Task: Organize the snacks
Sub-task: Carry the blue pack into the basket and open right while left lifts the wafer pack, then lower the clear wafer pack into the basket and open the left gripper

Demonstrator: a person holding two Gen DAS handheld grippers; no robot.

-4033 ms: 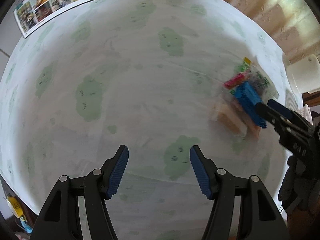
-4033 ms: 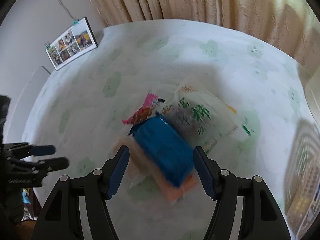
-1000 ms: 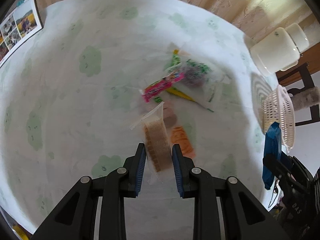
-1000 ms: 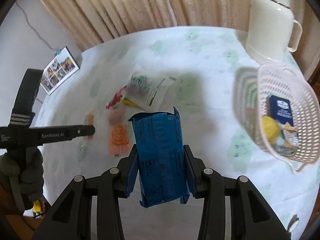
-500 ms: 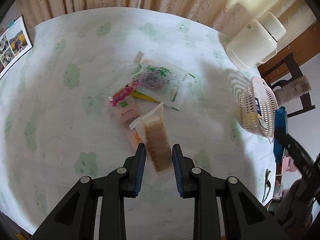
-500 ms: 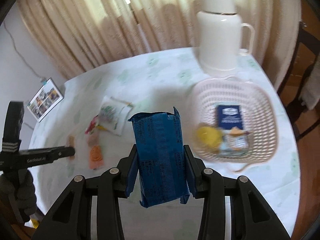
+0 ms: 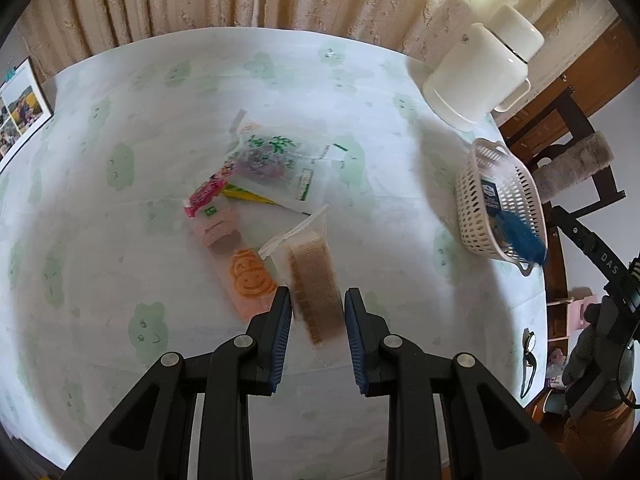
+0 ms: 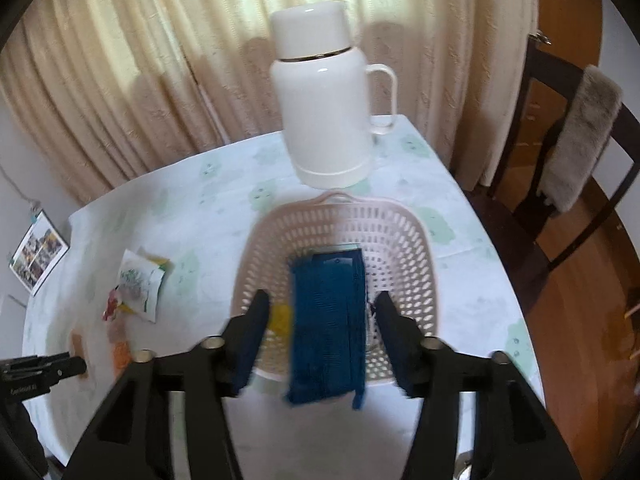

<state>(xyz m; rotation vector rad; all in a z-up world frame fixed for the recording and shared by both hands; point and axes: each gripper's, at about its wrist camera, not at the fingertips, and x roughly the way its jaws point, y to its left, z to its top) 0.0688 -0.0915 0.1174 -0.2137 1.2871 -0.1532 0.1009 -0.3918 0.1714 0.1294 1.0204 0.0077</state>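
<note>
We see the white basket (image 8: 340,216) at the table's right edge, directly under our right gripper (image 8: 320,320). Its jaws are opening, pads clear of the blue packet (image 8: 328,328), which hangs lengthwise over the basket. Our left gripper (image 7: 316,312), well apart from the basket, pinches the wafer pack (image 7: 314,280), its long axis pointing away from the fingers.

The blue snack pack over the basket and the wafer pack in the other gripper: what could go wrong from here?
1. The right hand-held gripper is opening, and the blue pack hangs over the near rim of the basket; it could tip out onto the table.
2. The left hand-held gripper pinches the wafer pack near one end only, so the pack could slip or the wafers crack.
</note>
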